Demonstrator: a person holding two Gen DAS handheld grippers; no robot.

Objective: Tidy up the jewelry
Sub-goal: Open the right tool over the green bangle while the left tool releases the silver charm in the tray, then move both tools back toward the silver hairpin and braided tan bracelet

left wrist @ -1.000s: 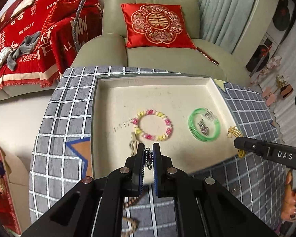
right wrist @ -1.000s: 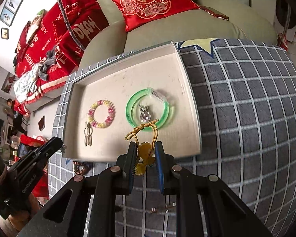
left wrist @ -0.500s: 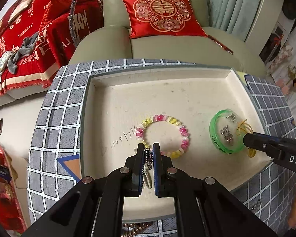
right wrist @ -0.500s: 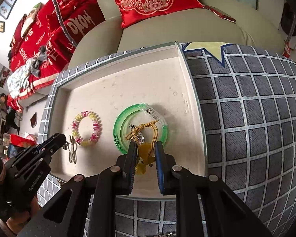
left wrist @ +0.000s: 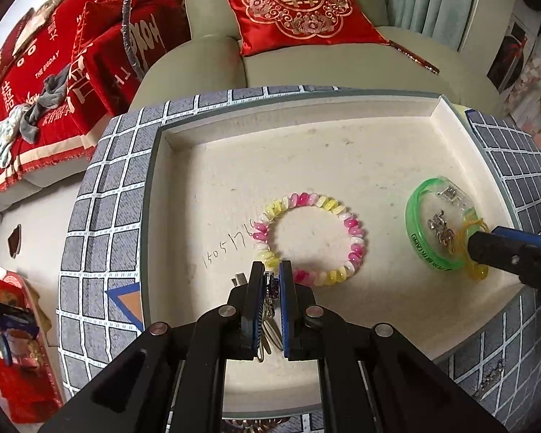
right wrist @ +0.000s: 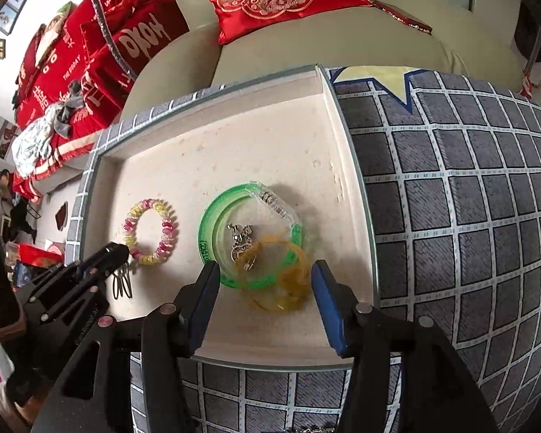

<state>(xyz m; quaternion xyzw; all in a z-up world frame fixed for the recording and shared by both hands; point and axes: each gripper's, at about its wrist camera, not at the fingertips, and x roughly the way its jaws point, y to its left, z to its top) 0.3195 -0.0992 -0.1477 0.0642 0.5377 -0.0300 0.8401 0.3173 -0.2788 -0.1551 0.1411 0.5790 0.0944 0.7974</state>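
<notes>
Hovering over the tray [left wrist: 396,133], we see the left gripper [left wrist: 271,281] pinching an earring [right wrist: 121,285] just beside the beaded bracelet [left wrist: 308,238], while our right gripper [right wrist: 263,274], jaws just opened, leaves the yellow cord [right wrist: 281,288] lying across the green bangle [right wrist: 212,223] directly ahead.

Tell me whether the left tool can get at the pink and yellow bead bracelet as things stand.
Probably not yet. The left tool hovers right at the bead bracelet in the tray with nothing between them, but it is shut on a small metal earring, which it would have to release first.
</notes>
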